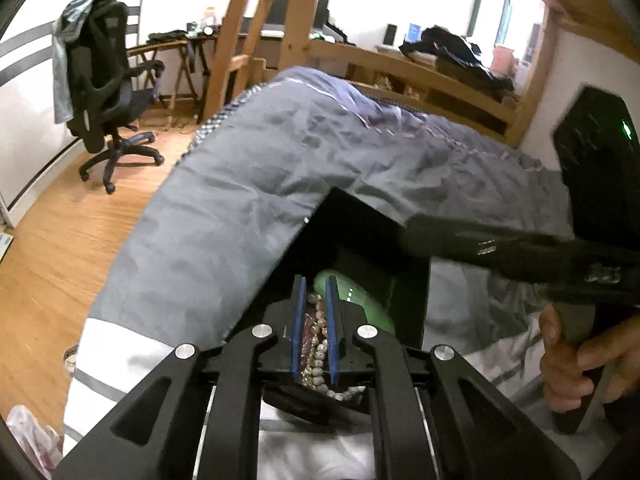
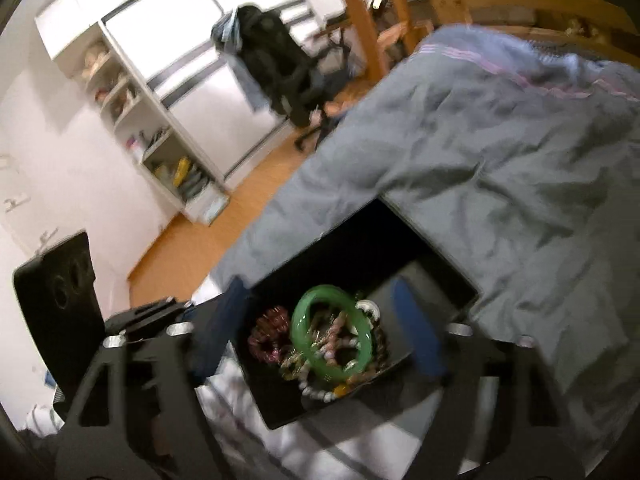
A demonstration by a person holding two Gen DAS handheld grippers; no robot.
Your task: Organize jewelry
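Note:
A black open jewelry box (image 2: 436, 276) sits on the grey bedspread. Inside lie a green bangle (image 2: 332, 332), a dark red beaded bracelet (image 2: 268, 336) and a tangle of pearl and gold strands (image 2: 320, 392). In the left wrist view the box (image 1: 360, 224) is just ahead. My left gripper (image 1: 315, 292) has its blue pads nearly closed around a pearl strand (image 1: 318, 356), with the green bangle (image 1: 360, 296) beyond the tips. My right gripper (image 2: 324, 312) is open, its blue pads either side of the box, above the jewelry. It also shows in the left wrist view (image 1: 520, 248), held by a hand.
The grey bedspread (image 1: 248, 184) with white stripes covers the bed. A wooden bunk frame (image 1: 420, 68) stands behind. A black office chair (image 1: 108, 92) is on the wooden floor to the left. White shelves (image 2: 160, 140) stand against the wall.

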